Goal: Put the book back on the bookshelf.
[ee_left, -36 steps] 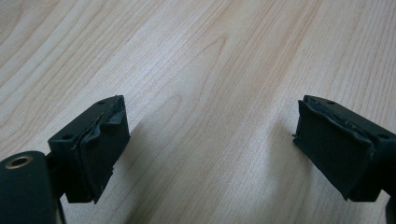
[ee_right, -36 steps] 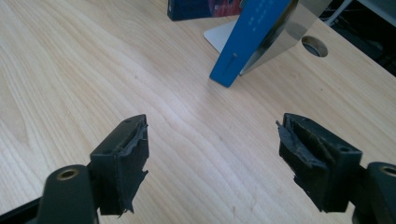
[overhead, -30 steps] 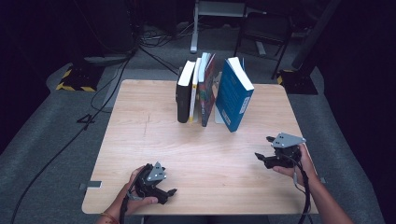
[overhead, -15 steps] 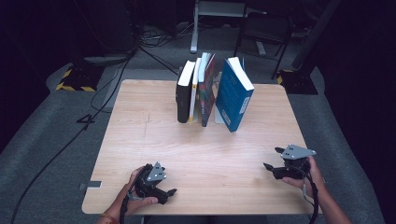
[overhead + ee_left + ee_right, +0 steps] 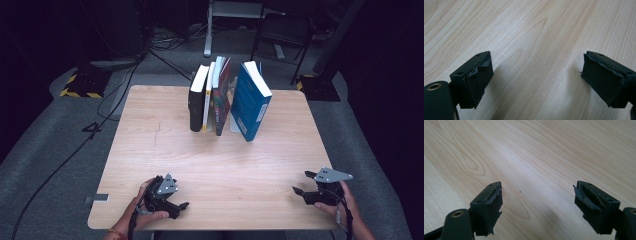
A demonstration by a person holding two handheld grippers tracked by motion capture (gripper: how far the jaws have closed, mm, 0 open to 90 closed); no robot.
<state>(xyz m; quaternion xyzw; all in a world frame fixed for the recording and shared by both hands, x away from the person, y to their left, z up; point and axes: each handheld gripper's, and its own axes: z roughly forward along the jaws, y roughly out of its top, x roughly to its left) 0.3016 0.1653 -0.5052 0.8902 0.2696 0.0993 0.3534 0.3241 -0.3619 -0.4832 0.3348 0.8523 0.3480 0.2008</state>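
Both claws sit low at the near edge of the counter (image 5: 150, 130), well apart from the books at the far side. Left claw (image 5: 176, 206): jaws wide apart, nothing between them, bare wood grain under the pads (image 5: 475, 80). Right claw (image 5: 303, 183): jaws also spread, empty, near the counter's right corner.

Books: black book (image 5: 197, 100) and a thin white one (image 5: 208, 97) upright, patterned book (image 5: 222, 97) beside them, blue book (image 5: 250, 102) leaning, standing apart from the rest.

Risks, as I judge them:
- blue book looks least stable; a nudge from a reaching claw could tip it flat
- tight row leaves little room for a jaw; forcing in may topple neighbours
- right claw near the edge; cable may snag
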